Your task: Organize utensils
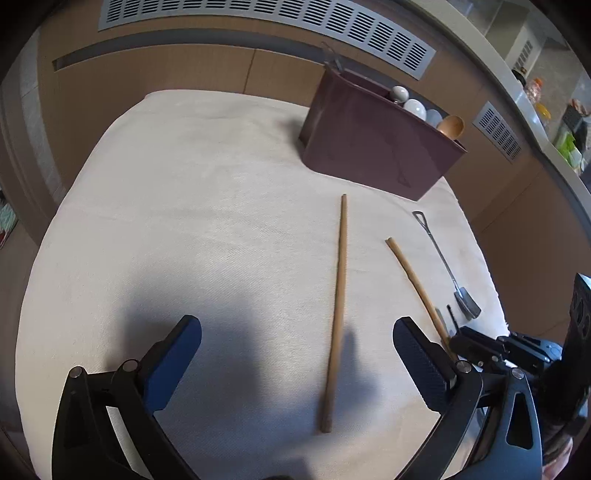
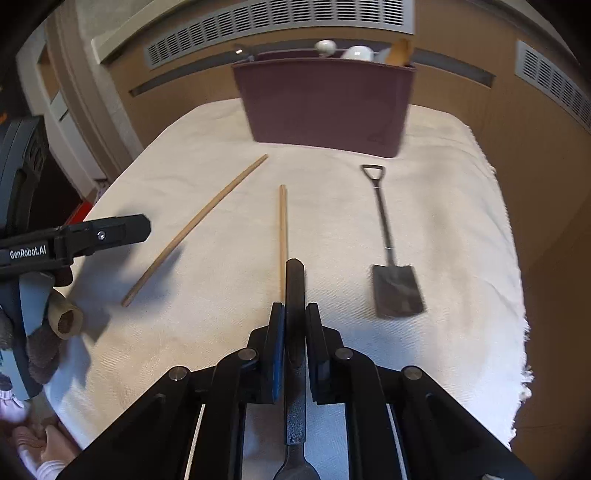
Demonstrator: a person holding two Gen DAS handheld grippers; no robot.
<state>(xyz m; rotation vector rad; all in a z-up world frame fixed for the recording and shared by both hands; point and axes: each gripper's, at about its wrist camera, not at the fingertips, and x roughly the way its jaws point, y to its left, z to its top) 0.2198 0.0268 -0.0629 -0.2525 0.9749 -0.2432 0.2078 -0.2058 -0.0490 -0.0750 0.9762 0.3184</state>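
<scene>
A maroon utensil holder stands at the far side of the cloth with white spoons and a wooden spoon in it. My left gripper is open wide, low over the cloth. A wooden chopstick lies loose between its fingers. A second chopstick and a shovel-shaped metal spoon lie to the right. My right gripper is shut on a dark metal utensil handle, which sticks out forward past the fingertips. Beneath it the second chopstick rests on the cloth.
A white cloth covers the table, and its right edge is frayed. Brown panels with grey vent grilles rise behind the holder. The left gripper's finger reaches in from the left of the right wrist view.
</scene>
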